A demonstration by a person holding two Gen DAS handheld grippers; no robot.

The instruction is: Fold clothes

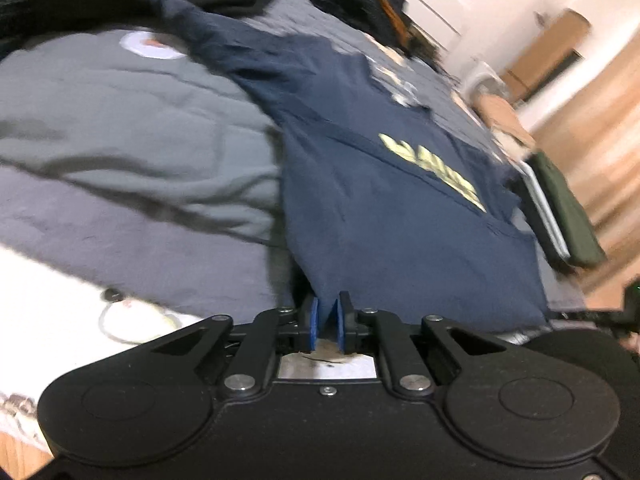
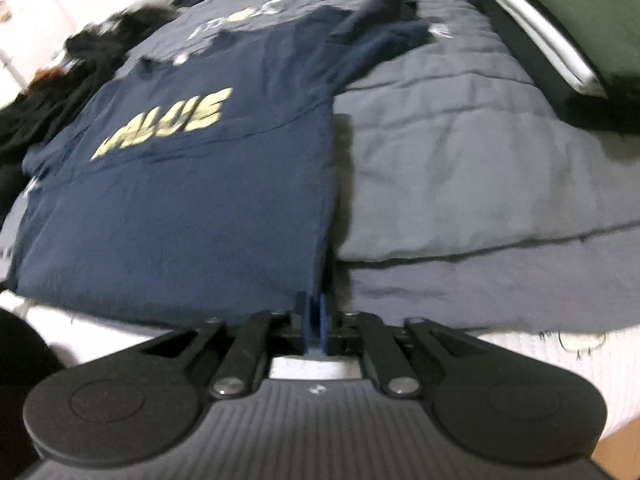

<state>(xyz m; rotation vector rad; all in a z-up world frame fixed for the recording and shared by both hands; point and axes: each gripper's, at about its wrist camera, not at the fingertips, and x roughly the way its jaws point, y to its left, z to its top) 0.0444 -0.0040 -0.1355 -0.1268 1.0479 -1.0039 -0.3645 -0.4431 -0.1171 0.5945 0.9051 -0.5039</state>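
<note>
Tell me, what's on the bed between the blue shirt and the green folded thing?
In the right wrist view, only bare grey quilt lies between the blue shirt and the green folded cloth, which tops a dark stack.

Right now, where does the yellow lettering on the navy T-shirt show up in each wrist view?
Left wrist: the yellow lettering sits right of centre, running down towards the right.
Right wrist: the yellow lettering sits left of centre, rising towards the right.
Shared landmark: the dark green folded stack, at the right in both views.
</note>
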